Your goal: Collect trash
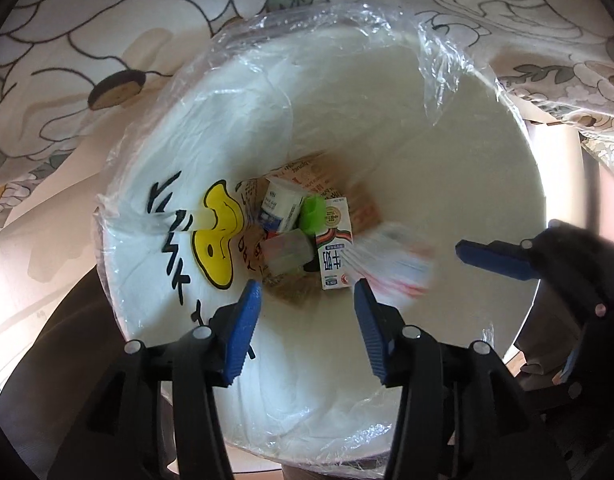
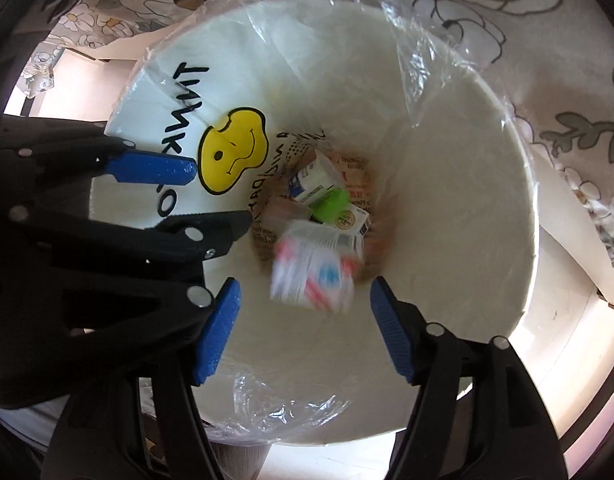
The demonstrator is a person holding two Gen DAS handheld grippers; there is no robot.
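both cameras are looking straight down into a white trash bin point(image 1: 447, 168) lined with a clear plastic bag point(image 1: 435, 60), and the bin is standing beside a cloth with a big flower print point(image 1: 87, 20). the left hand-held gripper point(image 1: 307, 300) is hanging over the near rim with its blue fingers point(image 1: 243, 332) spread wide and nothing between them. the right hand-held gripper point(image 2: 305, 312) is hovering over the same opening, also released, its blue pads point(image 2: 217, 332) standing well apart. a blurred red, white and blue package point(image 2: 313, 276) is showing in mid-air between and just beyond the right fingertips, inside the bin and free of both pads; in the left view it is smearing at the right of the pile point(image 1: 395, 260). at the bottom of the bin a milk carton point(image 1: 335, 248), a white cup point(image 1: 281, 204), a green piece point(image 1: 313, 212) and a translucent box point(image 1: 287, 252) are lying together on brown printed paper point(image 1: 327, 178). a yellow smiley face point(image 2: 231, 152) with black lettering is showing on the left inner side of the bin.
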